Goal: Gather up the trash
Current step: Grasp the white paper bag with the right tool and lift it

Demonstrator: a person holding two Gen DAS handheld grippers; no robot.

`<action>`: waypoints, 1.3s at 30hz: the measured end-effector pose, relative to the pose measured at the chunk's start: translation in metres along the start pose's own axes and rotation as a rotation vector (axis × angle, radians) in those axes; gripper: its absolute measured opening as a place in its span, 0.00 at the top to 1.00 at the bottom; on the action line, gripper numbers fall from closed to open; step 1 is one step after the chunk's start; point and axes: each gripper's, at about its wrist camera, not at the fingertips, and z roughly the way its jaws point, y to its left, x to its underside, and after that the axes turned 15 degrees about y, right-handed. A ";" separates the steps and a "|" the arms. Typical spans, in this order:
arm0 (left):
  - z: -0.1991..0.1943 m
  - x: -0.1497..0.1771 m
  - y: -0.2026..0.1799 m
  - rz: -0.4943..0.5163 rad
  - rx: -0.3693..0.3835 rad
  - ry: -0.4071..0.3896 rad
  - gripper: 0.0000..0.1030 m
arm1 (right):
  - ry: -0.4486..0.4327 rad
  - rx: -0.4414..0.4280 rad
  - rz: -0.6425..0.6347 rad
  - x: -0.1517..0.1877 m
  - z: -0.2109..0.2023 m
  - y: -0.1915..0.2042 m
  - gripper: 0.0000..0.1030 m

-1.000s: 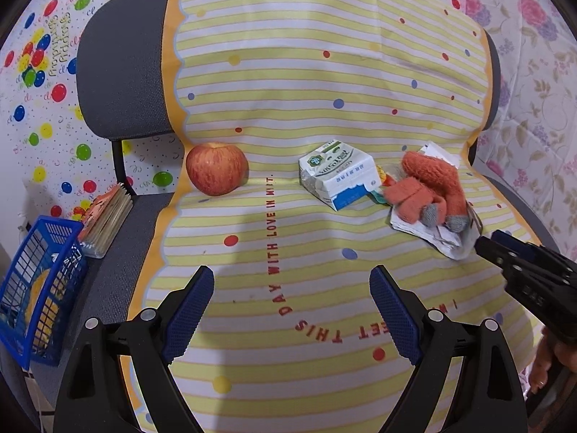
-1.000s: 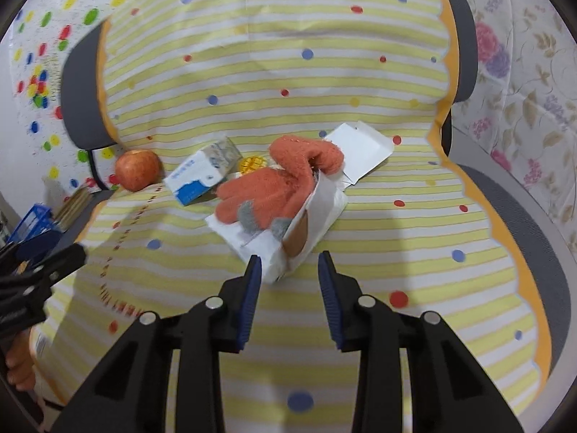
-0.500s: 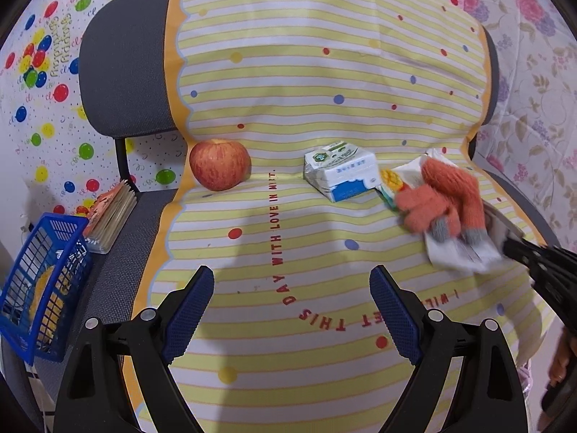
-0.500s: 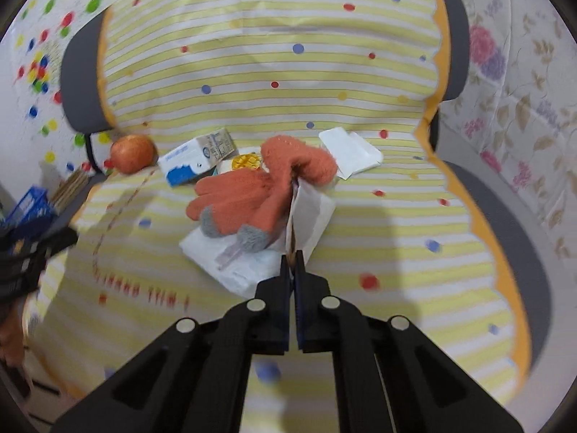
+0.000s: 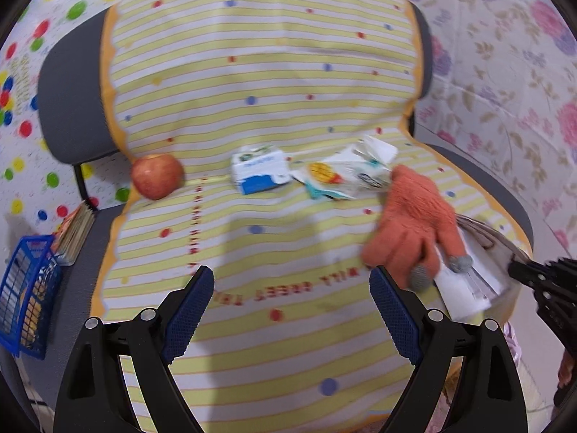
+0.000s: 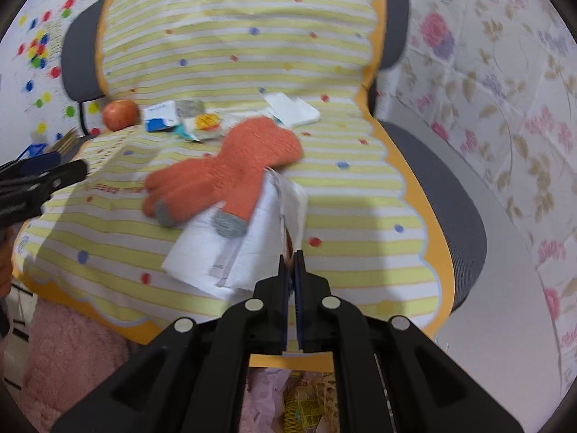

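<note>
Fingers of the right gripper [image 6: 291, 258] are pinched tight on the near edge of the white paper bag [image 6: 234, 249], which sits at the front lip of the covered chair seat [image 6: 360, 263]. Draped over the far half of that bag, just beyond the fingertips, lies an orange glove [image 6: 230, 169] — and that's the worry. Pull or tip the bag now and the glove likely slides off the seat edge, or gets dragged along as if it were trash. The grip also looks thin, just a paper lip between the pads, so a jerk could tear it or let it slip.

Over on the other side, the left gripper [image 5: 290, 301] hangs with its fingers spread wide, holding nothing. Well ahead of them sit a small carton [image 5: 260, 174] and crumpled wrappers [image 5: 340, 176], with an apple [image 5: 157, 176] off to their left — food, not trash, I'd say.
</note>
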 end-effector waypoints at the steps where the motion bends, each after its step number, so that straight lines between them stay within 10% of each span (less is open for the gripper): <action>1: 0.000 0.000 -0.004 0.007 0.001 0.001 0.15 | 0.006 0.015 0.013 0.001 0.003 -0.004 0.96; 5: 0.001 -0.002 -0.015 0.033 0.012 -0.003 0.15 | -0.002 0.005 0.069 0.005 0.007 -0.025 0.82; 7: 0.003 -0.004 -0.020 0.040 0.020 -0.006 0.15 | -0.019 -0.037 0.089 0.009 0.004 -0.032 0.58; 25: 0.078 -0.045 -0.093 0.185 0.109 0.110 0.29 | -0.153 -0.136 0.155 0.005 -0.024 -0.053 0.57; 30: 0.085 -0.051 -0.095 0.207 0.164 0.117 0.79 | -0.149 -0.134 0.159 0.004 -0.023 -0.050 0.57; 39: 0.023 -0.046 -0.036 0.055 0.178 -0.059 0.83 | -0.135 -0.118 0.125 0.000 -0.020 -0.035 0.57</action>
